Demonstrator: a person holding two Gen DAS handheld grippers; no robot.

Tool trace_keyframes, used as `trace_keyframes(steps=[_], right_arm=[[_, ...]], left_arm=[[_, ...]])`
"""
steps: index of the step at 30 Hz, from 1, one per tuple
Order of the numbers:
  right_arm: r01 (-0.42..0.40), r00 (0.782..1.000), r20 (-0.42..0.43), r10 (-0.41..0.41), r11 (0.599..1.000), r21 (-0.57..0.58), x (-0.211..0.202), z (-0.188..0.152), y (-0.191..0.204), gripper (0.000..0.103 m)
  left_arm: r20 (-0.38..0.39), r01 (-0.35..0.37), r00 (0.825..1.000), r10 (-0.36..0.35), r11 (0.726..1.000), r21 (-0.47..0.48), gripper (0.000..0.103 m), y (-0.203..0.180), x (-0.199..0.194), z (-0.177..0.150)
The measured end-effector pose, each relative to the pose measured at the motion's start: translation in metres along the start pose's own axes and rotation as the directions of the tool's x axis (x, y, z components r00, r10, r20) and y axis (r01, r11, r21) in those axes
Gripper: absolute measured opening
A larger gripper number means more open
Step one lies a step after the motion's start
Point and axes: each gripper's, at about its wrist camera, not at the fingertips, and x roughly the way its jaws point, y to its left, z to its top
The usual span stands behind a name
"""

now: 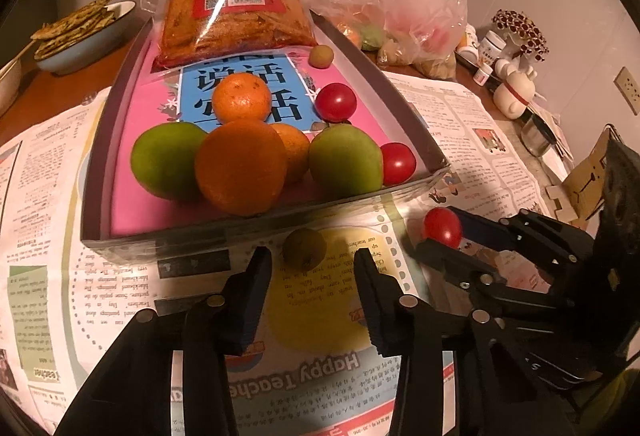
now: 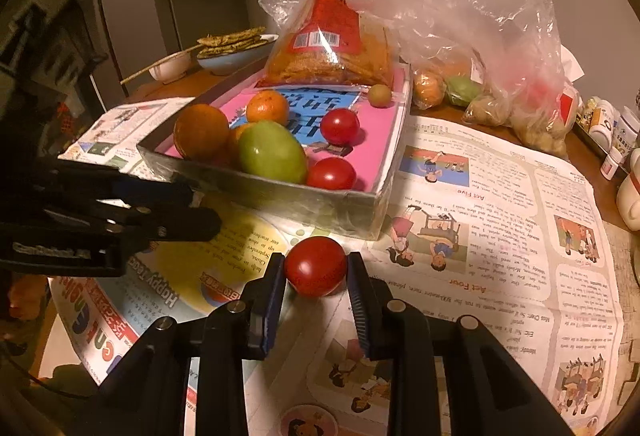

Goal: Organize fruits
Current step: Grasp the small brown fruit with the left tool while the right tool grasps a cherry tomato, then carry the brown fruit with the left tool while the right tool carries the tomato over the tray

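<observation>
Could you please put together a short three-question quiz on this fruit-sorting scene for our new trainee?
1. True or false: the right gripper is closed on a red tomato that sits on the newspaper.
2. Which fruit lies just ahead of the left gripper? A) an orange B) a small brownish-green fruit C) a green mango
3. Fill in: inside the tray, the number of red tomatoes is ___.

Key
1. True; both pads press its sides.
2. B, the small brownish-green fruit; the fingers flank it without touching.
3. Two: one tomato mid-tray, another in the near corner.
</observation>
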Motion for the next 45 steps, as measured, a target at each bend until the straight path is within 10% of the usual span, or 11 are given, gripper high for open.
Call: trace_keyframes(steps=[11, 45], right_arm=[[0.007, 0.999, 0.032, -0.008, 1.000, 0.029, -0.014, 0.004, -0.009, 0.031], [0.000, 0.995, 0.098, -0.005, 0.998, 0.056, -0.030, 0.026, -0.011, 0.031]], left_arm=[[-0.007, 0.016, 1.000, -0.016, 1.000, -0.014, 0.024, 0.000, 0.014, 0.006], [0.157, -0.037, 0.986, 0.051, 0.995, -0.090, 0.024, 0.046, -0.070, 0.004]])
